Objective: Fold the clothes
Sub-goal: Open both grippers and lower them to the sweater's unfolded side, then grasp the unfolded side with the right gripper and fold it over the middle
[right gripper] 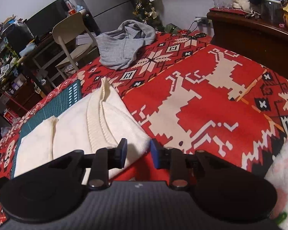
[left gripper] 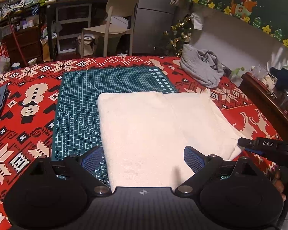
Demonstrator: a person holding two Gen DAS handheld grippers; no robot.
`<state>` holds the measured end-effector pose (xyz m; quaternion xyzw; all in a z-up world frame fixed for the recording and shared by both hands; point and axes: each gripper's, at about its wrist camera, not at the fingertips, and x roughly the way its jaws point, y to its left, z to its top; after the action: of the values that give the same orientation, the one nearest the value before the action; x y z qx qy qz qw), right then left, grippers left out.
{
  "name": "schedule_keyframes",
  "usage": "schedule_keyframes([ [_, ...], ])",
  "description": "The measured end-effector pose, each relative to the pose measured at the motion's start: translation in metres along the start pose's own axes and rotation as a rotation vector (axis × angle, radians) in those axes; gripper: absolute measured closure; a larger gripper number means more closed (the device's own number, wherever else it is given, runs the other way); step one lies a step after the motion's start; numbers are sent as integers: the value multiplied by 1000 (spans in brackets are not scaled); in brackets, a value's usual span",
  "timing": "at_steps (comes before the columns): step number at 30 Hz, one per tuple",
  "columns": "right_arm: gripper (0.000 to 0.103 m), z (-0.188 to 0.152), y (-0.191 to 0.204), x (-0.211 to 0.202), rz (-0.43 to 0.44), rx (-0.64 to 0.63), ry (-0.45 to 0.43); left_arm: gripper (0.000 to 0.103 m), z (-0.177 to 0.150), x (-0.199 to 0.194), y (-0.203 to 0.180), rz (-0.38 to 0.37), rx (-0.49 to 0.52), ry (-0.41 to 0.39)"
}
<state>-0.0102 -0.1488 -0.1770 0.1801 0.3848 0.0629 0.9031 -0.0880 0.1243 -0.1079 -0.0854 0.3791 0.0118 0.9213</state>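
Left wrist view: left claw (left gripper: 143, 158) spread wide over the near edge of the folded white garment (left gripper: 155, 130), gripping nothing; green cutting mat (left gripper: 80, 99) bare to its left, grey garment (left gripper: 200, 67) far ahead on the bench (left gripper: 28, 95). Right wrist view: right claw (right gripper: 138, 149) jaws narrowed around the white garment's near corner, contact uncertain; red cloth open to its right.

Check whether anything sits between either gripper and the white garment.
Nothing visible does. The left gripper hangs open over the white garment's near edge. The right gripper has that garment's corner between its pads, though contact is unclear. The grey garment lies far off.
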Motion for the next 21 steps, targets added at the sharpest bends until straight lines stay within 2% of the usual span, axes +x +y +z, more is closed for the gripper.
schedule_keyframes([
  [5,82,2,-2,2,-1,33,-11,11,-1,-1,2,8,-6,4],
  [7,81,2,-2,2,-2,42,-19,11,-1,-2,3,8,-9,4],
  [10,75,3,-6,1,-2,66,-34,11,-1,-3,3,7,-12,0],
  [21,72,2,-14,2,131,120,17,11,2,-9,4,6,-11,-14],
])
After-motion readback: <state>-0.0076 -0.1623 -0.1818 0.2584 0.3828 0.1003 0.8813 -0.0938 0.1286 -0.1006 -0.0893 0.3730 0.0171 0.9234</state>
